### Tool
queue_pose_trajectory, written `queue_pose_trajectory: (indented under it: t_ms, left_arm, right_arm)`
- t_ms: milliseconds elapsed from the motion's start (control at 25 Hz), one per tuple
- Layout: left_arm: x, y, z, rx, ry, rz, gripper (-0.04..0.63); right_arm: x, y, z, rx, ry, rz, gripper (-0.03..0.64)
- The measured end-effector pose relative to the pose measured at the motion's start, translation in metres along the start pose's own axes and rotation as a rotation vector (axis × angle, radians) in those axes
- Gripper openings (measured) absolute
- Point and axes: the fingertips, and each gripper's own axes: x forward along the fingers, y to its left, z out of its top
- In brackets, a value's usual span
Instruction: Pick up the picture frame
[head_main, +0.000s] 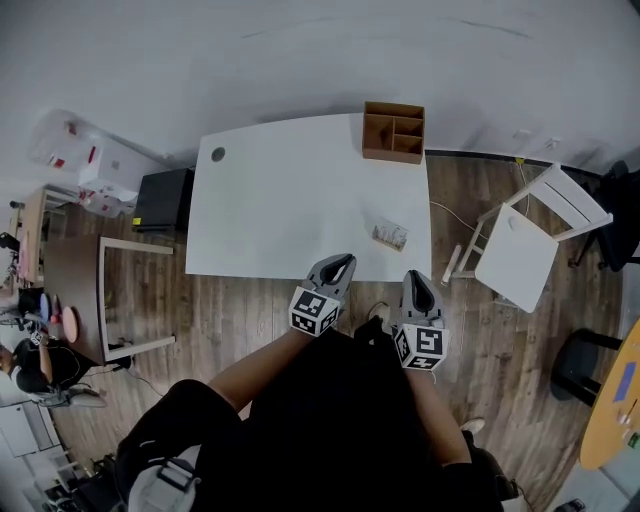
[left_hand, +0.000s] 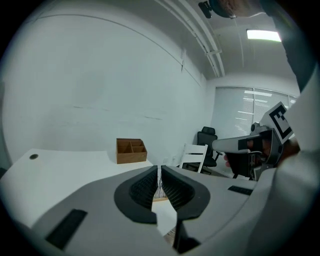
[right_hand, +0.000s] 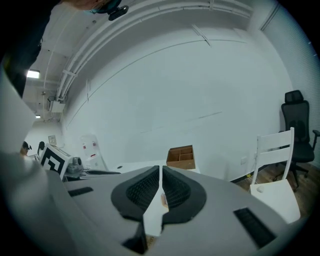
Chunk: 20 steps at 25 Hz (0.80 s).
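Note:
A small picture frame lies on the white table near its front right edge. My left gripper is shut and empty, hovering over the table's front edge a little left of the frame. Just off that edge, nearer to me than the frame, my right gripper is also shut and empty. In the left gripper view the shut jaws hide most of the frame. The right gripper view shows its jaws shut, with a sliver of the frame behind them.
A wooden organiser box stands at the table's far right corner. A white chair stands to the right of the table. A black box and a wooden side frame stand on the floor at the left.

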Motion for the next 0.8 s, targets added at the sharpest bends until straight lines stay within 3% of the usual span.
queue_pose_trajectory:
  t_ms: [560,800]
  left_arm:
    - [0.048,0.037,-0.044,-0.007,0.091,0.017,0.02]
    - [0.071,0.038,-0.075,-0.057,0.14,-0.009,0.109]
  right_arm:
    - [0.043,-0.013,-0.078,-0.035,0.195,0.013,0.038]
    - [0.062,-0.036,-0.106,-0.028,0.252,-0.016,0.045]
